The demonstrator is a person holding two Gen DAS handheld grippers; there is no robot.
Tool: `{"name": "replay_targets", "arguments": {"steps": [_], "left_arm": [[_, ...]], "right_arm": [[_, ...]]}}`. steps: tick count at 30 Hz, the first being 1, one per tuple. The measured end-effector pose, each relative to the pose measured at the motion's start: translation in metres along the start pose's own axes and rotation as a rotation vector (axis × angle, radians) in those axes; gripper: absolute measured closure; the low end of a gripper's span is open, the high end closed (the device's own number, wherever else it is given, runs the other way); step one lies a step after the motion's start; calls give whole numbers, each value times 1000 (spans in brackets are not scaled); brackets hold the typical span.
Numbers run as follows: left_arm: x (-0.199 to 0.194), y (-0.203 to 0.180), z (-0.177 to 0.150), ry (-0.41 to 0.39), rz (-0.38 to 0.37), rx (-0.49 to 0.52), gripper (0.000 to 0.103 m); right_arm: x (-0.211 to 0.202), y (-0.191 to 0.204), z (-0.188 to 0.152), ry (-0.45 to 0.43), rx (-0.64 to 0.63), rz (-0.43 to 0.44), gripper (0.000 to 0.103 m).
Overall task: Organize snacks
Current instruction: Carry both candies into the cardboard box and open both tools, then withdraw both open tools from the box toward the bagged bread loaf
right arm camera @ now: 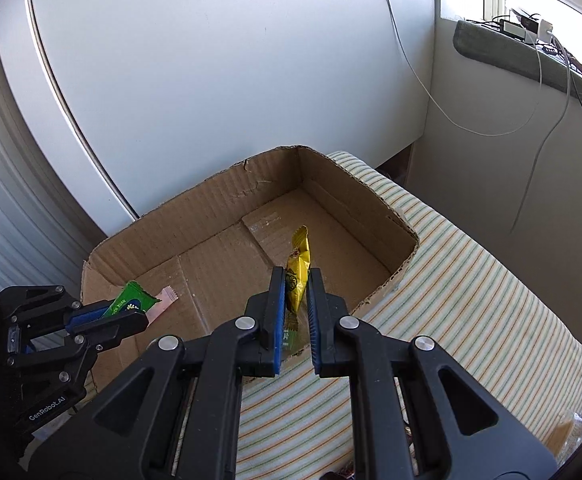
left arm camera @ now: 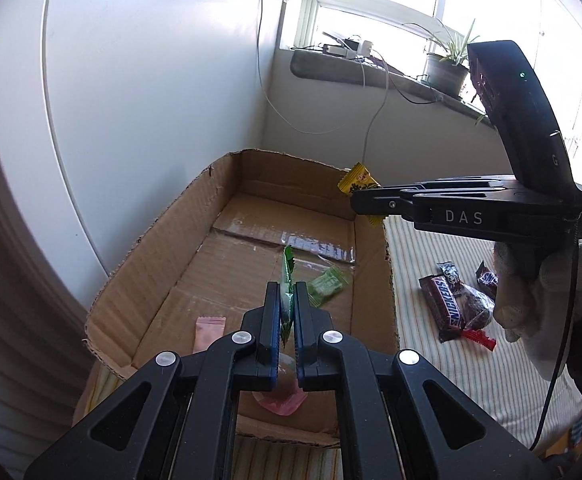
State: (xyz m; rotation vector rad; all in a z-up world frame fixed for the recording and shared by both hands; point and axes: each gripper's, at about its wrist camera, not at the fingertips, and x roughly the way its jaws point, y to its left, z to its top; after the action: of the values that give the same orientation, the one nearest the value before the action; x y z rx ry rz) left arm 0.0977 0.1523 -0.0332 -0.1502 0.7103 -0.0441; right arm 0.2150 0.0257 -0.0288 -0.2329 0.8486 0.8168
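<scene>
Left tongs (left arm camera: 287, 312) pinch green packet (left arm camera: 287, 280); right tongs (right arm camera: 296, 300) pinch yellow packet (right arm camera: 298, 270), both above box (right arm camera: 211, 204) rim.

Your rig: two black plastic grippers, white knit glove.

Left gripper (left arm camera: 287, 312): black linkage arms w/ round silver screws, blue ribbed pads; side reads "GenRobot.AI" in right-wrist view. Right gripper (right arm camera: 295, 308): same build, "DAS" in white on its side, black housing on top w/ small green LED, thin black cable trailing. Your right hand (left arm camera: 539, 292) wears a white knit glove, dark sleeve behind it.
</scene>
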Motion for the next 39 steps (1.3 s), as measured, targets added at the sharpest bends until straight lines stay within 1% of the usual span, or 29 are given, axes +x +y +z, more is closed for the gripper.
{"name": "replay_targets", "arguments": {"steps": [7, 8, 9, 11, 13, 14, 15, 16, 19, 21, 25, 27, 30, 39], "left_arm": [[3, 3, 1, 4, 2, -4, 98], [3, 3, 1, 4, 3, -2, 96], [4, 3, 1, 4, 3, -1, 91], [4, 2, 2, 3, 9, 4, 84], [4, 0, 2, 3, 19, 13, 74], [3, -1, 2, -1, 25, 15, 58], [2, -2, 2, -4, 28, 17, 47], [1, -3, 2, -9, 28, 19, 46], [0, -4, 2, -10, 32, 23, 46], [-1, -5, 3, -12, 34, 20, 45], [-5, -9, 3, -19, 33, 16, 45], [-8, -12, 4, -21, 27, 11, 42], [-11, -22, 5, -26, 14, 19, 41], [-8, -63, 5, -25, -70, 53, 41]], "right_arm": [[10, 0, 5, 6, -9, 3, 93], [11, 0, 5, 8, -8, 6, 93], [12, 0, 5, 9, -10, 6, 92], [13, 1, 5, 11, -14, 3, 87], [12, 1, 5, 5, -16, -3, 62], [11, 1, 5, -3, -17, -7, 55], [9, 1, 5, -13, -17, -13, 46], [7, 1, 5, -22, -17, -17, 38], [0, 1, 5, -44, -22, -31, 24], [-4, 1, 5, -54, -28, -42, 21], [-12, -3, 3, -57, -19, -53, 20], [-20, -7, -1, -57, -6, -56, 20], [-33, -15, -9, -59, 13, -73, 20], [-82, -55, -45, -85, 94, -132, 20]]}}
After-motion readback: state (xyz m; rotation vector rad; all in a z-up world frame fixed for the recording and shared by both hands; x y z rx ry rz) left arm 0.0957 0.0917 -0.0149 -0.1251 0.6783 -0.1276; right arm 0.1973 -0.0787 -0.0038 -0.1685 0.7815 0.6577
